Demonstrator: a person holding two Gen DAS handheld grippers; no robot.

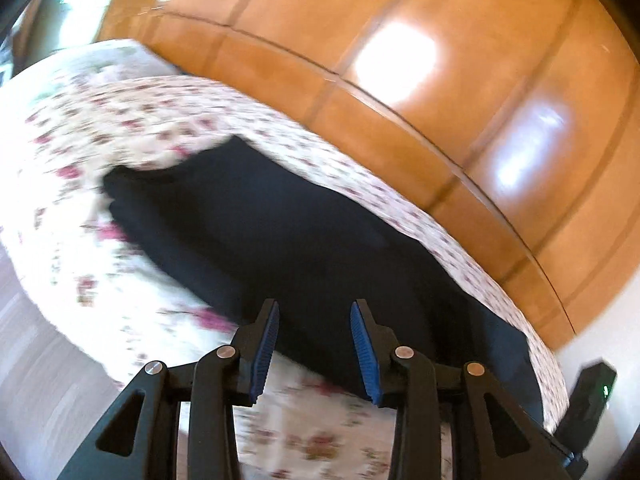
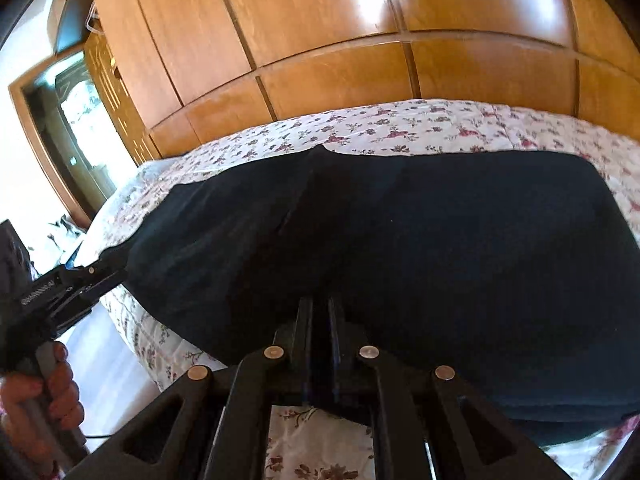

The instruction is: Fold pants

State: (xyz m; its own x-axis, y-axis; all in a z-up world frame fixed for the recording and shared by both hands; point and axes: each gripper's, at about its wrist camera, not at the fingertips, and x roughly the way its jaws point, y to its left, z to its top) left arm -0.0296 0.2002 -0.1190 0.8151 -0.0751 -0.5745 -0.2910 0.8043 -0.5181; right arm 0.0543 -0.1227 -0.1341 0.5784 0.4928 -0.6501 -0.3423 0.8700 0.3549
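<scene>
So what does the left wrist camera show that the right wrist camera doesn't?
Only the left wrist view shows the left gripper's blue pads standing apart with nothing between them, and the far end of the dark pants.

Only the right wrist view shows the right gripper shut on the pants' near edge, the person's hand on the other gripper's handle, and a doorway.

Both show the pants lying on the floral bedspread before the wooden wardrobe.

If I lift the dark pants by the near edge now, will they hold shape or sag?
Probably sag: the pants lie soft and rumpled on the floral bedspread, so they look floppy. Likely light for their spread. The right claw is pinching only one spot, so the rest may drape and unfold.
</scene>
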